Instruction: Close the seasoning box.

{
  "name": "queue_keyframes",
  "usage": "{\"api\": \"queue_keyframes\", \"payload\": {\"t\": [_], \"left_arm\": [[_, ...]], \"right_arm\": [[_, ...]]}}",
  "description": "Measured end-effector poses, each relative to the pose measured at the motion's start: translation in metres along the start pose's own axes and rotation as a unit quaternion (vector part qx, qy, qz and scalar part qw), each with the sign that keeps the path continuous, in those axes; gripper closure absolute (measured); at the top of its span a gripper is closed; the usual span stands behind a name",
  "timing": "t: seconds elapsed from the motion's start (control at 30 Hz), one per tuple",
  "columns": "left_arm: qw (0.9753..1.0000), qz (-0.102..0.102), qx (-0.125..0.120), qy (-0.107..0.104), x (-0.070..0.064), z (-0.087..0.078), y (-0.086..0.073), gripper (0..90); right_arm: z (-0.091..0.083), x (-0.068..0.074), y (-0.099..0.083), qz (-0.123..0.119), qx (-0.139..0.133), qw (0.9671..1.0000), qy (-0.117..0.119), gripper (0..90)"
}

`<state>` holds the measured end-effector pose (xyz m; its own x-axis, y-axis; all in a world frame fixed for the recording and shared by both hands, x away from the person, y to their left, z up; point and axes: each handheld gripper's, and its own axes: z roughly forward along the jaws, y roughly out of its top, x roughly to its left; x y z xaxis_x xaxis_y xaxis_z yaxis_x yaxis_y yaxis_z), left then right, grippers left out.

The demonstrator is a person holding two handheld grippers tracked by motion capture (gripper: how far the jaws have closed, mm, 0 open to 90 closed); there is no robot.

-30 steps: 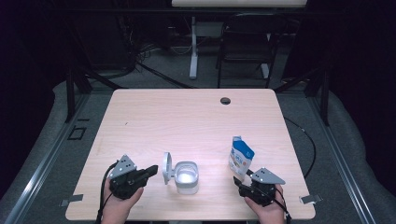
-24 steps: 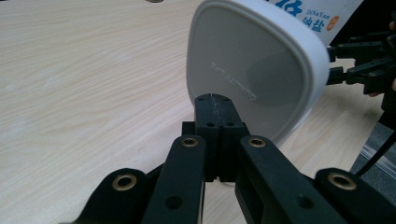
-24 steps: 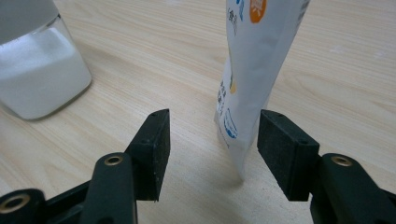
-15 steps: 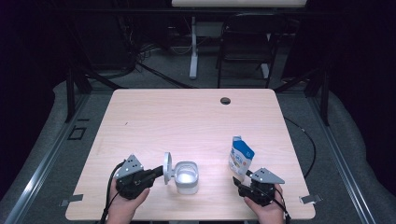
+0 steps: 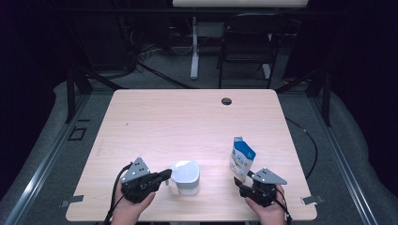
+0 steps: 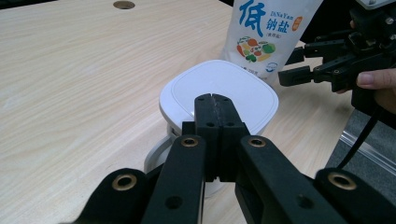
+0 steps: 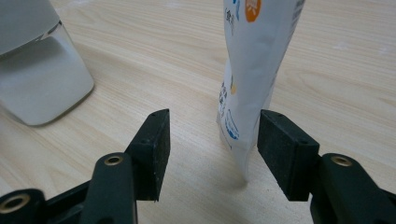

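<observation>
Two grippers near table's front edge: left gripper (image 6: 215, 105), jaws together, pressed on lidded white container (image 5: 185, 176); right gripper (image 7: 212, 149), jaws apart astride upright salt pouch (image 7: 254, 60), not yet clamped. Lid down; pouch grasp outstanding.

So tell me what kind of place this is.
Probably a lab or recording studio, not a home: a bare wooden table with a cable hole, cables on the grey floor, a dark surround, and a folding chair behind.

a lidded white container (image 5: 186, 176) sits near the table's front edge, a printed pouch (image 5: 241, 158) upright beside it.
</observation>
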<state>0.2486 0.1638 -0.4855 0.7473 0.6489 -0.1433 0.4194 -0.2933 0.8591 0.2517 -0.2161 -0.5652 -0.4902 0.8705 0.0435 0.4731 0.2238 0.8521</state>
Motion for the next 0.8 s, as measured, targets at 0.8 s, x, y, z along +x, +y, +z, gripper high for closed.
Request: {"api": "queue_keyframes", "payload": {"t": [0.8], "left_arm": [[0.999, -0.027, -0.019, 0.031, 0.027, -0.022, -0.005, 90.0]], "right_arm": [[-0.002, -0.001, 0.001, 0.001, -0.001, 1.0, 0.001, 44.2]]}}
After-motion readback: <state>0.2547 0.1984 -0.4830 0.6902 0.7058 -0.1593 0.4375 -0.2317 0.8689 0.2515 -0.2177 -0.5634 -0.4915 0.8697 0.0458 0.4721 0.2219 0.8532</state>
